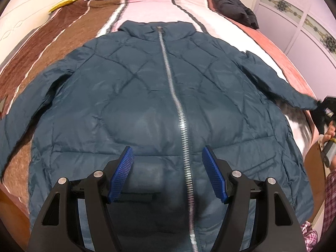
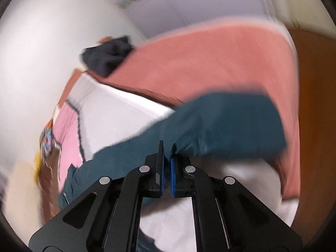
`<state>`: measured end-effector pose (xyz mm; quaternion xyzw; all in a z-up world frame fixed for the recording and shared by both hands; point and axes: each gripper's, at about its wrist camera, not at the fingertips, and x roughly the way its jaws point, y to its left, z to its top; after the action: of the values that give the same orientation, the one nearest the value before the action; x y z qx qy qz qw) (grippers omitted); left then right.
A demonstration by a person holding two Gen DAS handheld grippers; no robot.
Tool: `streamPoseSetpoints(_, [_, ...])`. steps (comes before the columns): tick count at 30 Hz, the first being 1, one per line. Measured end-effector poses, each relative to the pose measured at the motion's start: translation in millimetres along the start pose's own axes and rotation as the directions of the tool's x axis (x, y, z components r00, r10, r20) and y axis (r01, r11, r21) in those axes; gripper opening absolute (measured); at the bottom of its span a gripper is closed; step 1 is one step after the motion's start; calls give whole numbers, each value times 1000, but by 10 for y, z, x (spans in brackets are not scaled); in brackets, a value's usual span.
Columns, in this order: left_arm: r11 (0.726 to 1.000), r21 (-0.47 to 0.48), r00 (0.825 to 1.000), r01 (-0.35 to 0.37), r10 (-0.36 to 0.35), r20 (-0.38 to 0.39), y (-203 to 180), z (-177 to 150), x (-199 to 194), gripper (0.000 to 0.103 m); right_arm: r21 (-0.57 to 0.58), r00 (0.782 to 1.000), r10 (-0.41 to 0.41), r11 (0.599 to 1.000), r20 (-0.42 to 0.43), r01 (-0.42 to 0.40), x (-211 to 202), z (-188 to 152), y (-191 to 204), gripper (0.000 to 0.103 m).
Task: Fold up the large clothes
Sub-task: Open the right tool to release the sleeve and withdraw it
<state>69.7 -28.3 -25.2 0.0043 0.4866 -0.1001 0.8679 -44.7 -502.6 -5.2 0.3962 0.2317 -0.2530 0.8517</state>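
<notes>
We are only getting started on the fold. The teal quilted jacket (image 1: 159, 96) is lying face up on the bed (image 1: 69, 33), zipped to the collar, its body spread flat and unfolded. One sleeve (image 1: 35, 105) is stretching out flat across the brown part of the cover, untouched. The other sleeve (image 2: 220, 124) is the one we are working on: our right gripper (image 2: 167, 153) is pinching a fold of its fabric, the blue pads pressed together on the cloth, and part of the sleeve looks to be lifting off the white and pink cover. That view is blurring, so we cannot tell exactly how much cloth is caught. As we judge it, both sleeves remain to be laid over the chest, and then the body needs doubling over.

Our left gripper (image 1: 168, 174) is hovering over the lower front of the jacket, tilting steeply down, its jaws standing wide apart on either side of the zipper (image 1: 174, 96) and gripping nothing. From the left wrist view, the right gripper is showing only at the far edge, at the sleeve's cuff. A dark folded garment (image 1: 233, 4) is sitting well apart, near the far end of the bed.
</notes>
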Motion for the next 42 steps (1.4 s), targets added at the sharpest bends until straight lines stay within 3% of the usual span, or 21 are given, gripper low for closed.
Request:
streamPoseSetpoints(4, [999, -50, 1000, -10, 11, 15, 219, 3, -25, 67, -206, 991, 127, 972, 51, -114, -224, 1, 713, 5])
streamPoseSetpoints(7, [996, -93, 999, -15, 18, 31, 403, 14, -58, 67, -362, 967, 254, 903, 21, -229, -392, -158, 1313, 5])
streamPoseSetpoints(10, [990, -139, 999, -19, 26, 46, 586, 14, -94, 67, -507, 929, 364, 791, -58, -342, -512, -511, 1945, 5])
streamPoseSetpoints(13, [983, -184, 998, -26, 38, 59, 781, 8, -132, 67, -593, 891, 424, 679, -165, -433, -510, -982, 2467, 5])
streamPoseSetpoints(18, [968, -249, 996, -41, 60, 69, 1093, -52, -182, 67, -654, 831, 428, 521, -356, -549, -384, -1914, 3068, 5])
streamPoseSetpoints(21, [959, -280, 995, -51, 71, 64, 1256, -102, -180, 67, -675, 819, 328, 465, -470, -573, -119, -2519, 3361, 10])
streamPoseSetpoints(23, [954, -294, 995, -53, 75, 62, 1318, -124, -184, 67, -686, 809, 219, 438, -545, -581, 122, -2864, 3487, 30])
streamPoseSetpoints(25, [952, -301, 995, -56, 79, 64, 1384, -151, -201, 67, -678, 796, 164, 443, -583, -587, 216, -3044, 3460, 33])
streamPoseSetpoints(27, [952, -302, 995, -55, 79, 68, 1421, -172, -209, 67, -643, 771, 164, 462, -615, -611, 297, -3036, 3418, 36])
streamPoseSetpoints(31, [953, -297, 995, -52, 74, 63, 1411, -130, -164, 67, -559, 716, 185, 507, -673, -656, 289, -2828, 3247, 43])
streamPoseSetpoints(34, [960, -276, 995, -42, 65, 72, 1305, -82, -168, 67, -507, 687, 208, 536, -696, -676, 232, -2669, 3052, 43])
streamPoseSetpoints(39, [985, -171, 995, -20, 36, 91, 966, 100, -166, 67, -426, 662, 234, 607, -712, -672, 131, -2430, 2653, 45])
streamPoseSetpoints(42, [998, -63, 994, 0, 7, 111, 637, 265, -155, 67, -384, 666, 248, 656, -704, -650, 67, -2286, 2376, 45])
